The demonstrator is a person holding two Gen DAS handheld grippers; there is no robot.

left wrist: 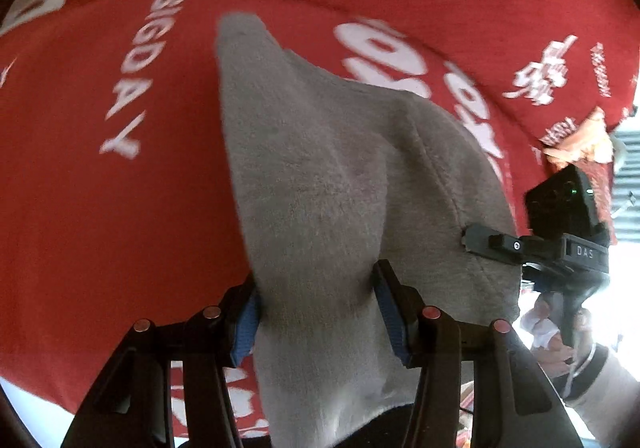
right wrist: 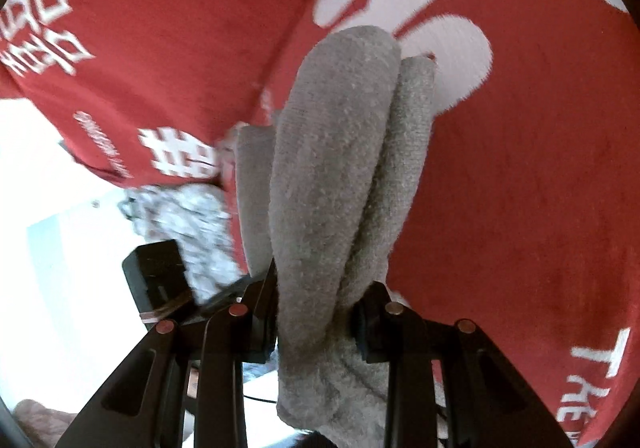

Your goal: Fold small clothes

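Note:
A small grey knitted cloth point(left wrist: 320, 175) is held up above a red table cover point(left wrist: 100, 207) with white lettering. My left gripper point(left wrist: 318, 312) is shut on one part of it, the cloth bunched between its blue pads point(left wrist: 246, 324). My right gripper point(right wrist: 316, 312) is shut on another part of the same grey cloth point(right wrist: 336, 167), which hangs in thick folds in front of it. In the left wrist view the right gripper's black fingers point(left wrist: 492, 242) clamp the cloth's right edge.
The red cover point(right wrist: 520, 167) fills both views. A grey-white speckled garment point(right wrist: 188, 224) lies at its edge on the left of the right wrist view. An orange cloth point(left wrist: 580, 143) lies at the far right. A hand point(left wrist: 560, 332) holds the right gripper.

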